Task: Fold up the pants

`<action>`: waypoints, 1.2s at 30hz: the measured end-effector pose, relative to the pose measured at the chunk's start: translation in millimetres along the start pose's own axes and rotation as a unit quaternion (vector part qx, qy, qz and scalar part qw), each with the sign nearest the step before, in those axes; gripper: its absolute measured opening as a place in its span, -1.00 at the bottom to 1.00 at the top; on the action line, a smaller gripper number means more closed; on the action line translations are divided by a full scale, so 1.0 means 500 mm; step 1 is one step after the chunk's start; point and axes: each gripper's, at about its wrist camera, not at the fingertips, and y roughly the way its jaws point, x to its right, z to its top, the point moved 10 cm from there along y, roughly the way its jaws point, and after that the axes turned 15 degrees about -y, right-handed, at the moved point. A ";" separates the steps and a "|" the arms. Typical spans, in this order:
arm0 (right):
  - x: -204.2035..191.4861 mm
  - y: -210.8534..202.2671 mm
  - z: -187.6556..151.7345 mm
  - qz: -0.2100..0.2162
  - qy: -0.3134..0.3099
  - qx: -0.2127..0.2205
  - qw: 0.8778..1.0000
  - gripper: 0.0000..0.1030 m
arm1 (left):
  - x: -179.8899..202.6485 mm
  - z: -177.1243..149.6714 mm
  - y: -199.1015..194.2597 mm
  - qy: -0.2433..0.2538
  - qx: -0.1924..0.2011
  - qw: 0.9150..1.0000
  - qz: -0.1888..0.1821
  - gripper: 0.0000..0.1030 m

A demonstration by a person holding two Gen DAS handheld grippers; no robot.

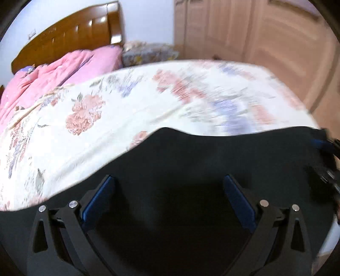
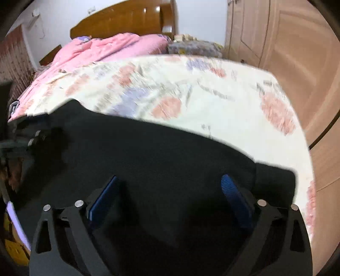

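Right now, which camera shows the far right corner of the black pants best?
The right wrist view: the black fabric pants end in a clear squared corner on the floral bedsheet. The left wrist view shows only their wavy far edge.

A bed (image 1: 106, 110) under a floral sheet fills mid-frame. Upper left: a wooden headboard (image 1: 70, 36), pink quilt (image 1: 63, 70) and white wall (image 1: 146, 19). Right: a pale wooden wardrobe (image 1: 265, 42).

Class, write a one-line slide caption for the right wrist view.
Open right gripper above black pants spread on a floral bedsheet, pink quilt behind.
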 end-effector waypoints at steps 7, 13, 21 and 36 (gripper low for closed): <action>0.002 -0.010 -0.002 0.012 0.009 0.032 0.999 0.91 | 0.013 0.059 -0.035 -0.033 0.076 0.994 -0.072 0.96; -0.010 -0.004 -0.004 -0.022 -0.017 0.017 0.999 0.92 | -0.005 0.066 0.060 -0.037 0.010 0.998 -0.040 0.97; -0.007 -0.003 -0.004 -0.019 -0.014 0.019 1.000 0.92 | -0.121 0.101 -0.080 -0.041 0.103 0.994 -0.013 0.96; -0.008 -0.002 -0.004 -0.024 -0.016 0.017 0.999 0.92 | -0.856 -0.176 -0.248 -0.322 0.097 0.934 0.118 0.96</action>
